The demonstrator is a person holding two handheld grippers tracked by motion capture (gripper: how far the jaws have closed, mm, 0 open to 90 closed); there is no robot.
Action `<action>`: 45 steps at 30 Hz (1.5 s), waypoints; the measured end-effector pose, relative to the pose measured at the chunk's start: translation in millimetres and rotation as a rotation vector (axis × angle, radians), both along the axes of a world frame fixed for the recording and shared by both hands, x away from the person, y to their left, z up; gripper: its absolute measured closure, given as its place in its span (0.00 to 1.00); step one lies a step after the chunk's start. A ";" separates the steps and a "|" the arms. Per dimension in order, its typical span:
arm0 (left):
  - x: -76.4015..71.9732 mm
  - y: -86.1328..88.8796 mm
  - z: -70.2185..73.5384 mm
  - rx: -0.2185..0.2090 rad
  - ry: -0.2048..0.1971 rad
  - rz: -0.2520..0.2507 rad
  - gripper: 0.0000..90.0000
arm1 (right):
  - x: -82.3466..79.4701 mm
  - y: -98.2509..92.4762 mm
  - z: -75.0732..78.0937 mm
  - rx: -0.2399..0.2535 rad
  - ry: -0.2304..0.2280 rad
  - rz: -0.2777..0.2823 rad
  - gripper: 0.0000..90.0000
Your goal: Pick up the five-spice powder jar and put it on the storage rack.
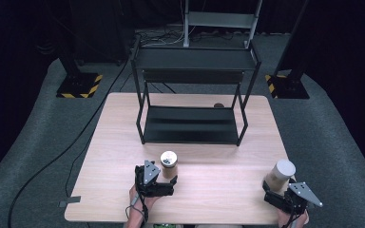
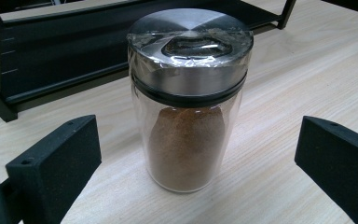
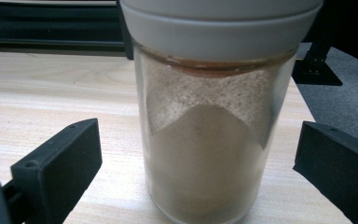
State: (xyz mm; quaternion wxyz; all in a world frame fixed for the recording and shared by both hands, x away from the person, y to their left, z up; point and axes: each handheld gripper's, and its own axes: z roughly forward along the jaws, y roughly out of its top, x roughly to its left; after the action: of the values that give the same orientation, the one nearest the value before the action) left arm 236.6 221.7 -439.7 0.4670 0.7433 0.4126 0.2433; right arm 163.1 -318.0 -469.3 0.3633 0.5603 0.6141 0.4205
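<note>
Your left gripper [image 1: 164,182] stands at the near edge of the table [image 1: 218,190] with its jaws spread wide and nothing pressed between them; in the left gripper view both black pads sit well clear of the glass on either side. Directly ahead of that claw, centred in the gap, stands the spice jar with the steel lid [image 2: 189,98], upright, its long axis vertical and square to the line between the pads, brown powder filling its lower part. The jar is just beyond the fingertips, not yet between them, so a straight advance along the claw's own axis should, in my judgement, bring the pads level with the glass wall below the lid. Your right gripper [image 1: 278,194] is likewise spread wide and holds nothing. Ahead of it, and very close, stands the jar with the white lid [image 3: 214,140], also upright, filled with pale powder; it sits slightly to the right of the claw's centre line, nearer the right-hand pad than the left. A small correction toward that side looks advisable before closing. Each hand is plainly the nearer one to its own jar; the two jars stand well apart. Farther off, beyond both claws, the black shelf rack [image 1: 192,126] stands on the table, its lower tier bare.
</note>
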 end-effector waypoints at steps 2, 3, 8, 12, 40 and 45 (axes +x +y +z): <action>0.5 -0.8 0.2 0.003 0.003 -0.001 0.00 | 0.5 -0.3 0.4 -0.004 0.003 0.007 0.00; 1.0 -1.1 0.3 0.003 0.005 -0.001 0.00 | 0.5 -0.3 0.5 -0.004 0.003 0.008 0.00; 1.8 -3.4 2.2 0.006 0.013 -0.003 0.00 | 1.0 -1.5 0.8 -0.001 0.006 0.013 0.00; 2.2 -4.4 4.4 0.007 0.007 -0.004 0.00 | 0.8 -1.9 0.5 -0.001 0.004 0.016 0.00; 34.2 -19.7 -3.5 0.029 0.050 -0.006 0.00 | 1.5 -2.1 1.2 -0.006 0.008 0.024 0.00; 38.6 -19.3 -5.2 0.034 0.059 -0.016 0.00 | 1.8 -2.0 1.4 -0.007 0.010 0.024 0.00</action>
State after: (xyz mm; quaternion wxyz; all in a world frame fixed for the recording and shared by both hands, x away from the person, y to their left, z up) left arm 275.2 202.4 -444.9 0.4437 0.7614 0.4160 0.2243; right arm 164.9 -320.0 -467.9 0.3569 0.5538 0.6242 0.4199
